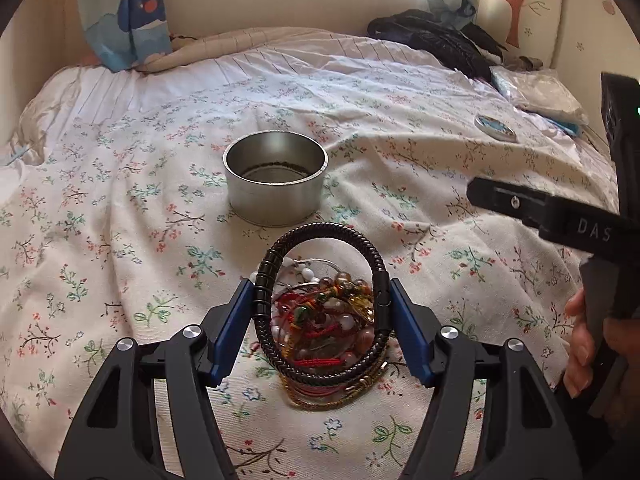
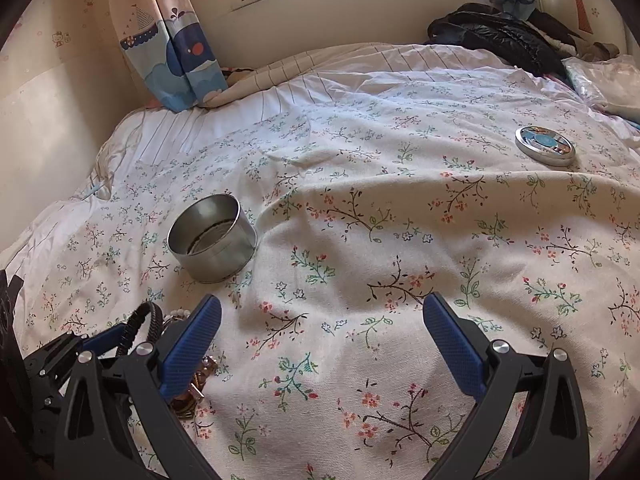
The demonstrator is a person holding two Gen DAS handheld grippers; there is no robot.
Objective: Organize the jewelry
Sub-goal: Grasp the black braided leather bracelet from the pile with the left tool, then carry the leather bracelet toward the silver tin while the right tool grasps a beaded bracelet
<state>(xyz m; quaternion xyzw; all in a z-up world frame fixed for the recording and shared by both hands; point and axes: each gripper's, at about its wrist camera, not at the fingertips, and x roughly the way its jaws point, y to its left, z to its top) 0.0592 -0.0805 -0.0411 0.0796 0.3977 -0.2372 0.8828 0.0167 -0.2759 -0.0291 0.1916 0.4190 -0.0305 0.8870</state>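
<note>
Left tool (image 1: 322, 316) sits over the jewelry pile (image 1: 328, 332) at the near edge of the bed (image 1: 120, 200), its blue pads about half apart w/ the black braided bracelet (image 1: 320, 304) standing on edge between them. Both pads look to be touching the bracelet's sides, left pad at the coiled clasp section, right pad at the plain cord, so I read it as clamped on that band, tho how firm the squeeze is can't be told. Rest of the pile (red/green cords, amber & white beads, a gold chain) lies inside and under the ring, not gripped.

Why the bracelet first: it's the stiffest, biggest loop and sits on top, so it comes off w/o dragging the tangled bits, probably.

Open metal tin (image 1: 276, 178) stands just beyond the pile, mouth up, nothing in it apart from a dark ring on the bottom; likely the drop spot, hence its close placing. Its lid (image 2: 546, 146) lies well apart, far right on the bed, out of the way.

Right tool (image 2: 322, 344) hangs to the right of the pile, pads wide apart, holding nothing, only floral sheet between them. A hand (image 1: 580, 344) grips its handle at the right edge of the left view.
</note>
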